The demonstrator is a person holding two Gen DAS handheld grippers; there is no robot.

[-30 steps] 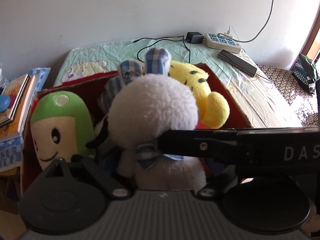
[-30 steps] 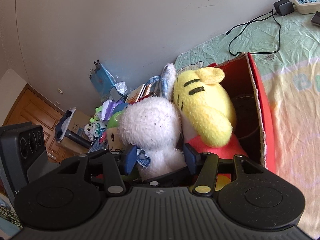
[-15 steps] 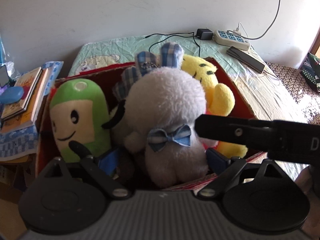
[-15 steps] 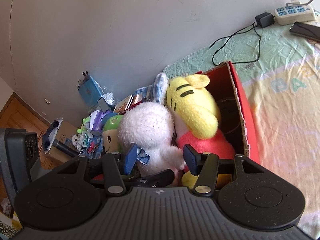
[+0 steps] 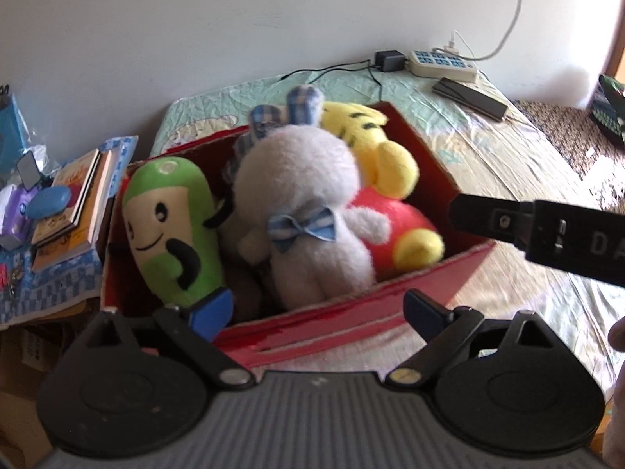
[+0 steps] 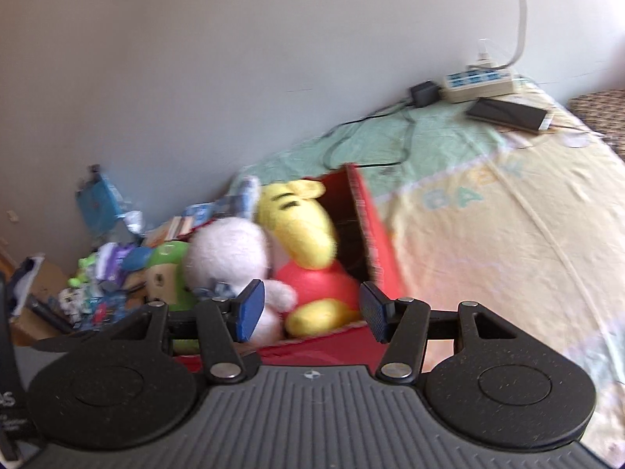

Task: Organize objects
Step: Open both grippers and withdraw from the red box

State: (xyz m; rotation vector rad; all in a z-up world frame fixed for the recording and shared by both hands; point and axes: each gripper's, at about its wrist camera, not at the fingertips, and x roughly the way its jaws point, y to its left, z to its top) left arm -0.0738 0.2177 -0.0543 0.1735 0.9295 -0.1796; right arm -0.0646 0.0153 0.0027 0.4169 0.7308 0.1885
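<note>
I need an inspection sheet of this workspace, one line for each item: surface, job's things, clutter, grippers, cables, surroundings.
Surface: bed sheet, wrinkled, with a green and yellow print.
Job's things: red box on the bed holds a white bunny, a yellow bear and a green plush, packed close together.
Clutter: books and small items on a side stand beside the box; dark flat device on the bed.
Grippers: left gripper open, holding nothing; right gripper open, holding nothing.
Cables: power strip, adapter, black cord on the sheet.
Surroundings: plain white wall.
</note>
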